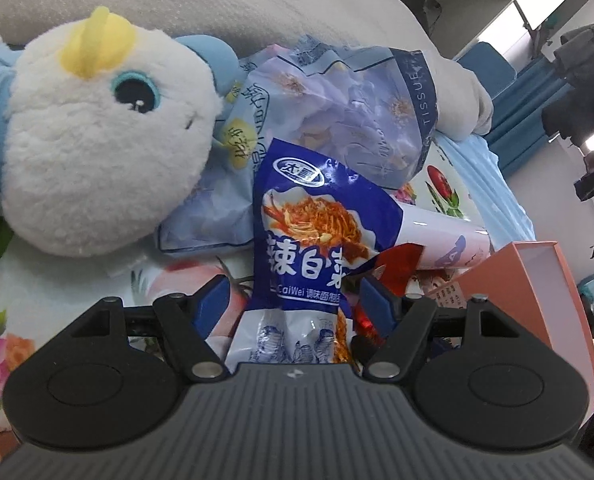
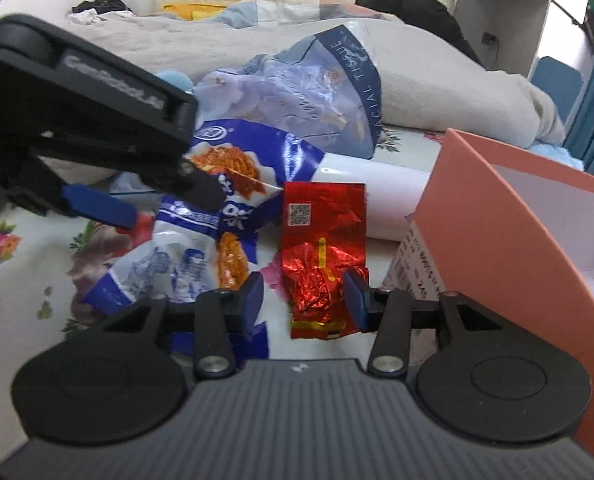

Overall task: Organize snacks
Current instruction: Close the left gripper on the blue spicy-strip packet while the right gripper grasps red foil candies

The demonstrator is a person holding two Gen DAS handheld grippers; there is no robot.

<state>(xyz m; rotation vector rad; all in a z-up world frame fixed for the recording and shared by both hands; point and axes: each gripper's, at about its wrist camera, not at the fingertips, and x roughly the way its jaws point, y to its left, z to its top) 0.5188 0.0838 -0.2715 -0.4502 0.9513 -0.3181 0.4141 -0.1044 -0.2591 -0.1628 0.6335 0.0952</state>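
Note:
A blue snack bag with a noodle picture lies on the flowered bedsheet. My left gripper stands open around its lower part, with a gap at each pad. From the right wrist view the same left gripper reaches in from the left over the blue bag. A red foil packet lies flat beside it. My right gripper is open around the packet's lower end, the left pad clear of the foil. A corner of the red packet shows behind the blue bag.
A white and blue plush toy lies at the left on a pale snack bag. A tissue pack and a white tube lie behind the snacks. An open pink box stands at the right. A quilt fills the back.

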